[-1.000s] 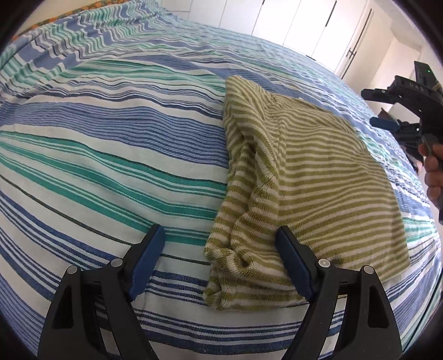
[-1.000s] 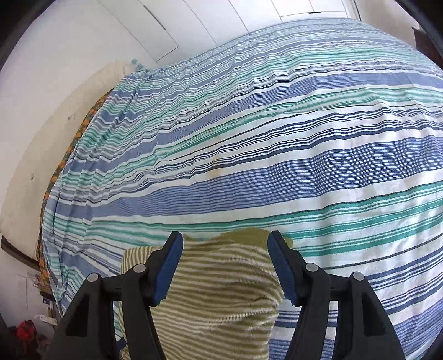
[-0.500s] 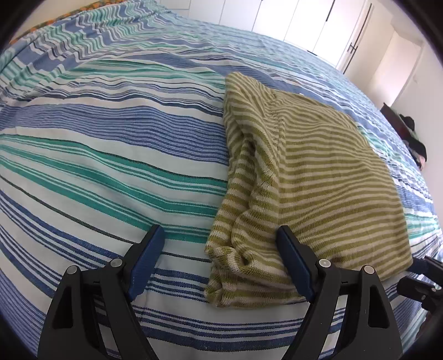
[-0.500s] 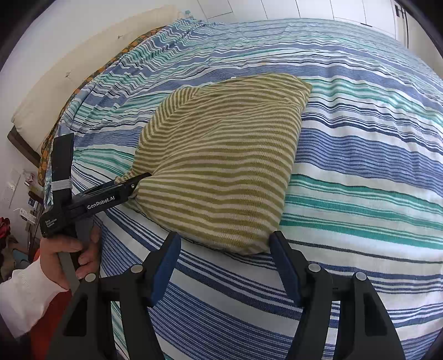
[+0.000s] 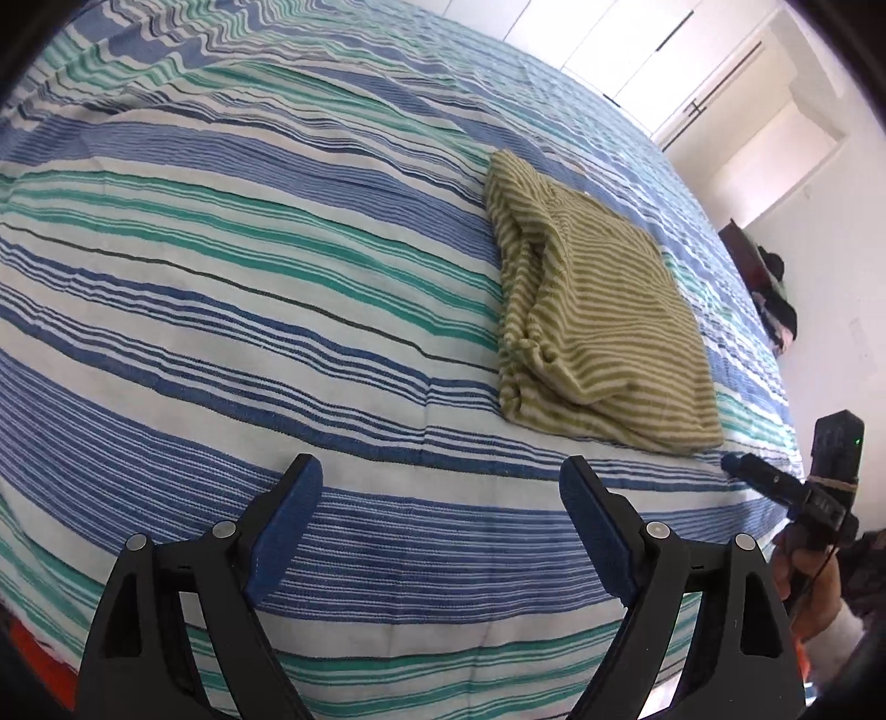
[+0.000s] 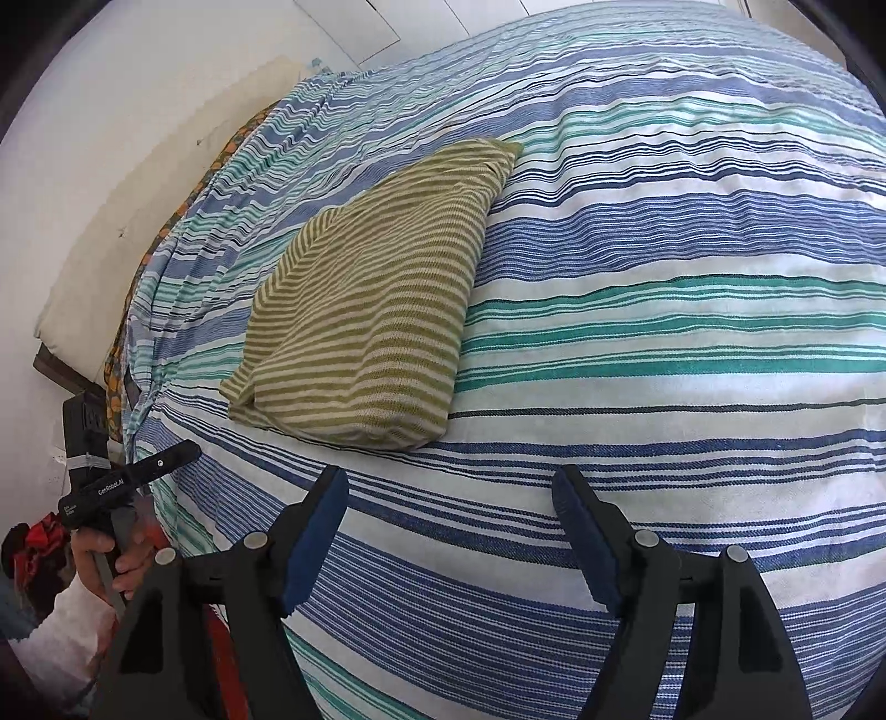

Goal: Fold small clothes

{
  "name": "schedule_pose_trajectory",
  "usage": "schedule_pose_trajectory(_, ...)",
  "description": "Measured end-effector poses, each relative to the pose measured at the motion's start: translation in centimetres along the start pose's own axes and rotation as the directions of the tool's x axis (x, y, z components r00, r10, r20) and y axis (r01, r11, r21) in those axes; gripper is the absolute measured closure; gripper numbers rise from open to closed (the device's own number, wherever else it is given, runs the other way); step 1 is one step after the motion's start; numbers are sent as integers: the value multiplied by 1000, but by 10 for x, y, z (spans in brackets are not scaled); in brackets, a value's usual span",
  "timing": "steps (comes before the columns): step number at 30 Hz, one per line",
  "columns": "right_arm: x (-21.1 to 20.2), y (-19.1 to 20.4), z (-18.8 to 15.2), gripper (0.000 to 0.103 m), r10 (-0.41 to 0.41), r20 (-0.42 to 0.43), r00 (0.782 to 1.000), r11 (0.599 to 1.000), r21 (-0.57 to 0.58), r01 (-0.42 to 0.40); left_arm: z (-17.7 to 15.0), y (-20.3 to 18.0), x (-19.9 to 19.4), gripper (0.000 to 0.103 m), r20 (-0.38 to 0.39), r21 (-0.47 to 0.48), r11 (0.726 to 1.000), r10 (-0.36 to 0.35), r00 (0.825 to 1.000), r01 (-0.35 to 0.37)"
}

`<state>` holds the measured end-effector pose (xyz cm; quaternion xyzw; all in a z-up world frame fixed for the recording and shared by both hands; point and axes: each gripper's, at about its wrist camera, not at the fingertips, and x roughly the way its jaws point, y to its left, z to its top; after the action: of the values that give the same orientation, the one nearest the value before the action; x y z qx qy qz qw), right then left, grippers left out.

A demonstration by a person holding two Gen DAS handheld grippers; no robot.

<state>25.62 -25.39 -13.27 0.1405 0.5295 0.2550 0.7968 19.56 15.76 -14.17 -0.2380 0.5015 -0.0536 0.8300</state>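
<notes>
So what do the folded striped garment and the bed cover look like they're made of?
Folded garment: a soft knit, probably cotton jersey, matte; fine ribbed texture shows and the edges slump. Bed cover: a woven cloth, likely cotton, matte; visible thread grain in the blue bands.

A bed is covered by a bedspread striped in blue, teal and white, with thin dark lines among the bands. At one edge of the bed, an orange patterned sheet is seen under the bedspread, and a cream headboard pad is set against the white wall beside it. Beyond the far side of the bed, white wardrobe doors with dark handles are seen, and an open doorway is set next to them. A heap of dark clothes is piled against the wall near the bed's corner. Red fabric is seen low beside the bed.
</notes>
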Motion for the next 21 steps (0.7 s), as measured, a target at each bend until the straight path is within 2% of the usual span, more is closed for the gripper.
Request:
schedule_pose_trajectory(2,3,-4,13,27,31,9,999,999,35,-31,21,3,9,10,-6,-58,994,-92,996,91)
schedule_pose_trajectory(4,6,-10,31,27,65,51,997,994,85,-69,45,-2,28,8,-31,-76,982,-173,984,170)
schedule_pose_trajectory(7,26,-24,64,27,129,60,990,973,183,-138,77,-16,69,8,-94,-82,984,-164,982,156)
schedule_pose_trajectory(10,63,-29,88,28,273,3,962,931,250,-266,94,-39,101,9,-148,-53,993,-115,982,108)
schedule_pose_trajectory(11,79,-27,93,31,312,-32,950,919,266,-292,97,-48,107,12,-159,-33,994,-105,982,101)
schedule_pose_trajectory(12,93,-23,96,39,312,-72,947,921,268,-283,98,-58,112,32,-180,-11,995,-95,979,94)
schedule_pose_trajectory(13,104,-14,98,52,276,-103,956,939,243,-245,100,-68,118,55,-218,16,996,-77,973,83)
schedule_pose_trajectory(14,111,-5,101,60,229,-126,965,959,200,-201,100,-77,125,90,-266,38,997,-59,962,72)
schedule_pose_trajectory(15,114,6,104,74,187,-140,972,974,156,-165,100,-82,126,91,-272,53,998,-30,962,46)
schedule_pose_trajectory(16,113,14,107,77,171,-143,975,980,128,-153,102,-88,122,92,-261,72,997,-15,965,35)
schedule_pose_trajectory(21,74,38,147,80,186,-52,981,982,18,-186,138,-120,93,92,-190,79,989,-111,976,128)
